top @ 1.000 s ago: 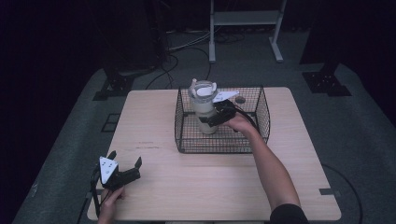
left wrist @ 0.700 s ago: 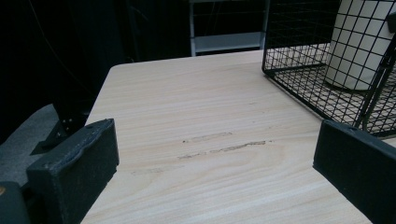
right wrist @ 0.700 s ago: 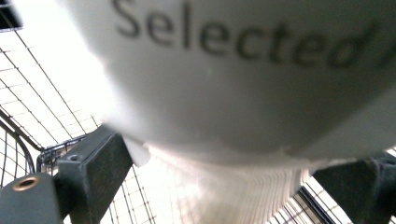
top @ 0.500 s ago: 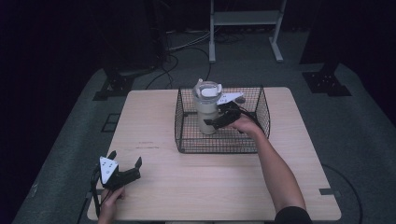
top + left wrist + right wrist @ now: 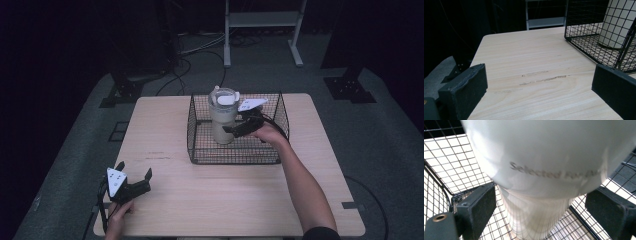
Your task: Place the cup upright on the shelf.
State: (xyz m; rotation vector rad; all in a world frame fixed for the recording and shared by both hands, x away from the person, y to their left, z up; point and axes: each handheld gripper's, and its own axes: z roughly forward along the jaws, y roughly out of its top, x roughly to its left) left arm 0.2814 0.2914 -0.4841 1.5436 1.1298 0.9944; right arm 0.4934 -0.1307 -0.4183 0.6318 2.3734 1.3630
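Cup [image 5: 223, 116]: a tall pale cup with a lid is seen just above the centre of the high view, standing upright in the left part of the basket; its base appears to rest on the mesh floor.
Basket [image 5: 235, 156]: a black wire basket is set on the far middle of the table, its open top allowing access from above.
Right gripper [image 5: 235, 129]: it is reached into the basket from the right, at the cup's lower side. In the right gripper view the jaws are spread wide, one on each side of the cup [image 5: 544, 167]; no pad is seen touching it, so nothing is gripped. The straddle is judged to suit either a grasp or a release.
Left gripper [image 5: 132, 184]: it is parked at the lower left of the high view, jaws wide apart and empty, well away from the basket, presumably kept out of the way.
Table [image 5: 165, 130]: pale wood, faintly scuffed near the middle.
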